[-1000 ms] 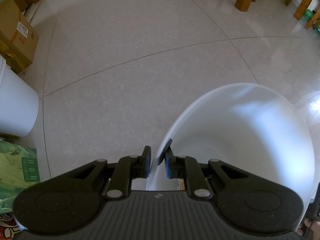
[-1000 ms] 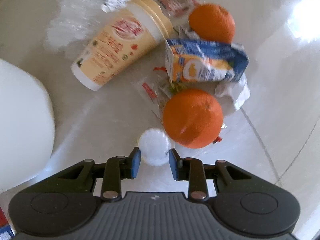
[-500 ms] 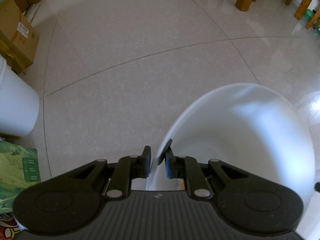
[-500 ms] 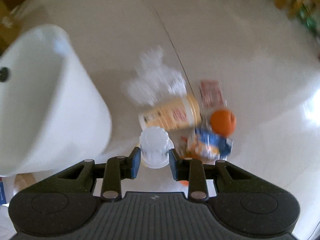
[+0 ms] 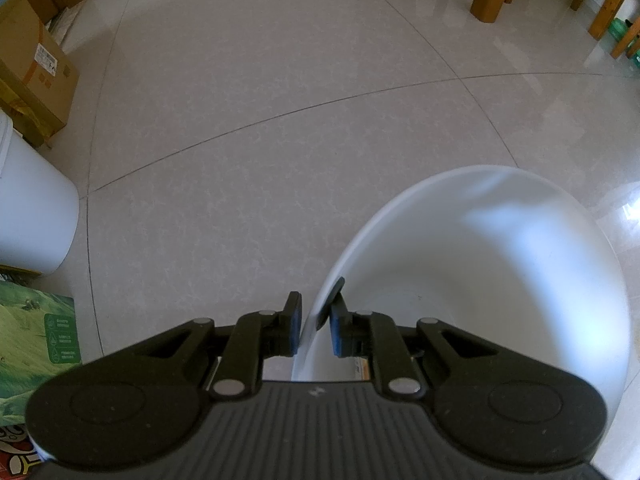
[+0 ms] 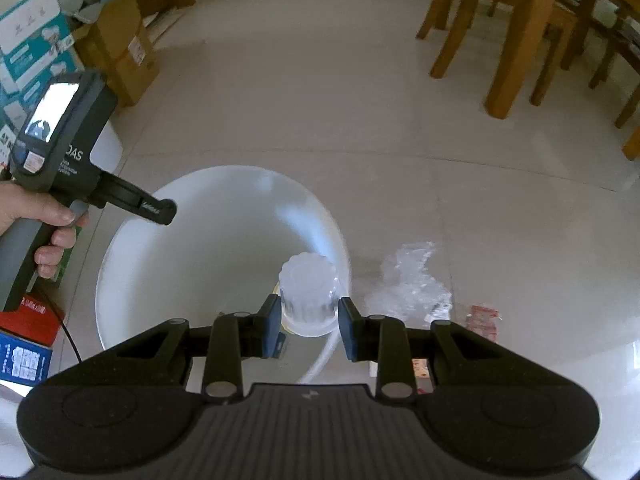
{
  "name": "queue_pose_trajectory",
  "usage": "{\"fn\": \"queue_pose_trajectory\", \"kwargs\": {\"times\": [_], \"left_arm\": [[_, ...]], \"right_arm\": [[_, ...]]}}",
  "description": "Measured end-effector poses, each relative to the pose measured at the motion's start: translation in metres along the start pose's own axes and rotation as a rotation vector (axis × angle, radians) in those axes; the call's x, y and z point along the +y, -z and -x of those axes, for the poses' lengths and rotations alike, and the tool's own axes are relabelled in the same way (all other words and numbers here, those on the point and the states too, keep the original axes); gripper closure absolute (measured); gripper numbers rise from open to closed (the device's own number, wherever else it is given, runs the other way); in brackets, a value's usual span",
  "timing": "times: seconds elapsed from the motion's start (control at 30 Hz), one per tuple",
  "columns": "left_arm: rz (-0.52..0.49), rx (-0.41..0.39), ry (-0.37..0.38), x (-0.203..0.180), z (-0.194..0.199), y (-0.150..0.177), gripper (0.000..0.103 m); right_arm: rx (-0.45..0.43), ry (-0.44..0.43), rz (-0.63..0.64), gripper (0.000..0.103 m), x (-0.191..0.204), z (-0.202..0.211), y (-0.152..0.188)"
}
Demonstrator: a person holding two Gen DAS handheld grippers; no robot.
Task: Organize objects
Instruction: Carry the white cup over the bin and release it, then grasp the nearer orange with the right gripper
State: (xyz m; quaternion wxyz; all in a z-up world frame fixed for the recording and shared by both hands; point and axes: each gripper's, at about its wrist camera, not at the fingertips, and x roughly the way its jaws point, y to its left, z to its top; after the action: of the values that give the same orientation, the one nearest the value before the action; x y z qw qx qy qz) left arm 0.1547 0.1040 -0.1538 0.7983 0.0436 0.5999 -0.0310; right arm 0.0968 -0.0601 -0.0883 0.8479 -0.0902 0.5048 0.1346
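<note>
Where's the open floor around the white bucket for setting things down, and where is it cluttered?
Bare tile runs beyond the white bucket toward the wooden chair legs. Crowded: crumpled plastic wrap and a red wrapper on the bucket's right, cardboard boxes on its far left.

The jelly cup's (image 6: 309,292) base hides behind the right claw (image 6: 308,330).

Bright daylight in both views. Strong fisheye: floor tile lines (image 5: 280,112) bow, corners vignette dark. Left wrist view is sharp; a sunlit patch sits on the inner far wall of the white basin (image 5: 500,216), with floor glare just right of its rim. Right wrist view is softer: same patch inside the basin (image 6: 296,216), crumpled plastic (image 6: 412,280) right of it looks smeared, floor glare toward the lower-right edge.
</note>
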Motion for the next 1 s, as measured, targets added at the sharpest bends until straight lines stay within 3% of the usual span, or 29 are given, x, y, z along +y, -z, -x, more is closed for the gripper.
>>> {"fn": "queue_pose_trajectory", "kwargs": {"times": [0.2, 0.33, 0.7, 1.0], "left_arm": [[0.005, 0.002, 0.002, 0.001, -0.001, -0.001, 0.09], [0.005, 0.002, 0.002, 0.001, -0.001, -0.001, 0.09], [0.008, 0.002, 0.003, 0.001, -0.002, 0.001, 0.09], [0.012, 0.004, 0.001, 0.001, -0.002, 0.001, 0.09]], "right_arm": [[0.019, -0.046, 0.004, 0.065, 0.015, -0.02, -0.004], [0.017, -0.038, 0.024, 0.039, 0.021, -0.023, -0.007], [0.001, 0.001, 0.018, 0.035, 0.012, -0.02, 0.0], [-0.036, 0.055, -0.112, 0.025, -0.042, -0.01, 0.042]]}}
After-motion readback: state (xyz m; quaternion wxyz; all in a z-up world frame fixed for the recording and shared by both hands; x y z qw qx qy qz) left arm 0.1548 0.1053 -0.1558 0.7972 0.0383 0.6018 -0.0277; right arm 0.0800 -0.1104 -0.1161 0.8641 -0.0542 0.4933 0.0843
